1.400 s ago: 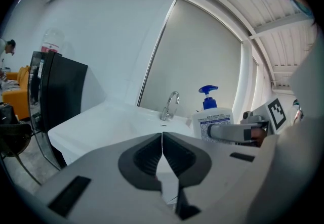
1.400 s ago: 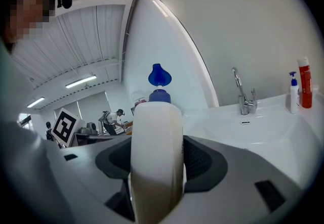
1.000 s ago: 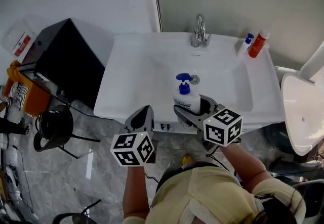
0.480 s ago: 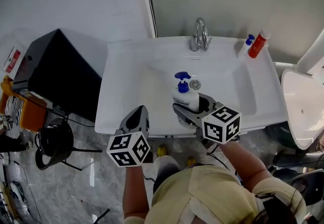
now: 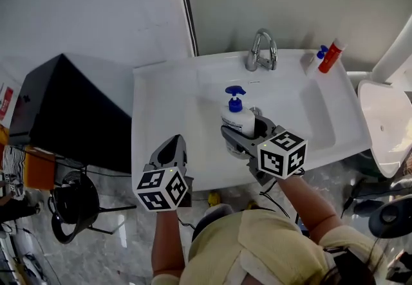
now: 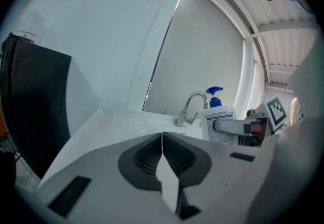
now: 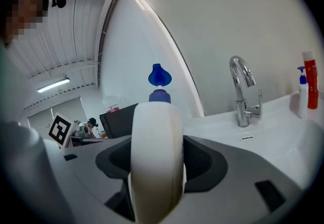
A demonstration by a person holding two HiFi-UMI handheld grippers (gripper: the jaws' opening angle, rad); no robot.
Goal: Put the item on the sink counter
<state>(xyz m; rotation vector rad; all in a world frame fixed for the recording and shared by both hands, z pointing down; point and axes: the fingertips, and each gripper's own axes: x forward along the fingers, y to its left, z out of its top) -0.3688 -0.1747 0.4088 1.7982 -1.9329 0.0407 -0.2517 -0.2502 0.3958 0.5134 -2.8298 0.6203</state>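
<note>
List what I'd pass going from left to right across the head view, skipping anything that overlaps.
Black cabinet → left gripper → blue-pump soap bottle → small blue-capped bottle → red bottle.

We see a white pump bottle (image 5: 239, 124) with a blue pump head, and a white sink (image 5: 161, 116) with a shiny silver tap (image 5: 261, 52). At its back corner stands a red bottle (image 5: 330, 56) beside a small white bottle (image 5: 315, 58) with a blue cap. We find the left gripper (image 5: 172, 143) and right gripper (image 5: 243, 139) grey with darker pads, each bearing a cube of black-and-white square markers, while the box (image 5: 64, 110) is black, the floor (image 5: 122, 232) grey and marble-veined, and the person's shirt (image 5: 257, 251) pale yellow.
</note>
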